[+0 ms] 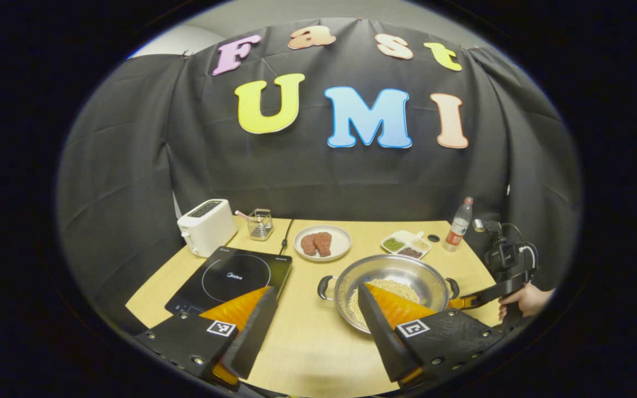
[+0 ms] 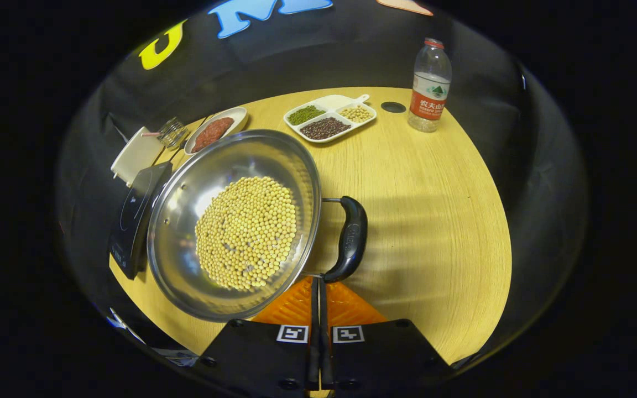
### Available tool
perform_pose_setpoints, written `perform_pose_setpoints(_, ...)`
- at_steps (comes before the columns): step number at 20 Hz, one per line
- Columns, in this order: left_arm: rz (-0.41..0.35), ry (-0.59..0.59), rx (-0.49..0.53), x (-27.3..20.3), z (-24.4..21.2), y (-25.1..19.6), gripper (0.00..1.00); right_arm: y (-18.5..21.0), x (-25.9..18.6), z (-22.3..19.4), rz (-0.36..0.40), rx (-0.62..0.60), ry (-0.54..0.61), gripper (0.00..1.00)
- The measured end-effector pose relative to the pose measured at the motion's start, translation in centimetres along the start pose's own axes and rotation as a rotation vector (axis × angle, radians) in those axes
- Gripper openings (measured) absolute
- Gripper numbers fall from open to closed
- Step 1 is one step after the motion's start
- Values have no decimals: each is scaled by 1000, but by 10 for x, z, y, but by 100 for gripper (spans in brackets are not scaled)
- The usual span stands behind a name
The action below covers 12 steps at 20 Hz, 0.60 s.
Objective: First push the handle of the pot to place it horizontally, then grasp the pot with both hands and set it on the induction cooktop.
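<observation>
A steel pot [image 1: 407,270] with soybeans [image 2: 246,232] in it stands on the wooden table, right of the black induction cooktop [image 1: 230,275]. It has two black side handles [image 1: 325,287]. My left gripper [image 1: 317,288] hovers open in front of the pot; its right finger overlaps the pot's near rim. My right gripper [image 2: 318,284] is shut with nothing between its fingers. Its tips touch the near end of the pot's right handle [image 2: 350,237]. In the left gripper view the right gripper [image 1: 465,302] reaches that handle from the right, held by a hand [image 1: 523,301]. The cooktop [image 2: 130,215] lies just beyond the pot.
Along the back of the table stand a white toaster [image 1: 206,226], a small glass holder [image 1: 260,224], a plate of meat [image 1: 322,243], a divided dish of beans [image 2: 329,117] and a water bottle [image 2: 429,85]. Bare tabletop [image 2: 434,221] lies right of the pot.
</observation>
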<state>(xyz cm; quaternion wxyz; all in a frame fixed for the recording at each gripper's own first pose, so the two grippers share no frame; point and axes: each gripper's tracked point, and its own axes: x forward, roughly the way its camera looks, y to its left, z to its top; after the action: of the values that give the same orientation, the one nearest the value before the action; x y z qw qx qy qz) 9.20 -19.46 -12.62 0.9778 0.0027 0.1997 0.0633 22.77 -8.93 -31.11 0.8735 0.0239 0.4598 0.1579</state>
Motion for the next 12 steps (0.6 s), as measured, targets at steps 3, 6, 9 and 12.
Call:
perform_pose_setpoints(3, -32, 1, -3, 11, 1, 2, 87, -6, 0, 7, -28, 55, -20, 2)
perform_pose_setpoints(6, -60, -3, -4, 19, 6, 12, 90, -11, 1, 10, -72, 97, -29, 2)
perform_pose_setpoints(9, -81, -2, -17, 30, 6, 31, 92, -16, -11, 11, -125, 135, -55, 6)
perform_pose_setpoints(12, -121, 8, -25, 45, 4, 45, 90, -23, -29, 15, -173, 188, -101, 31)
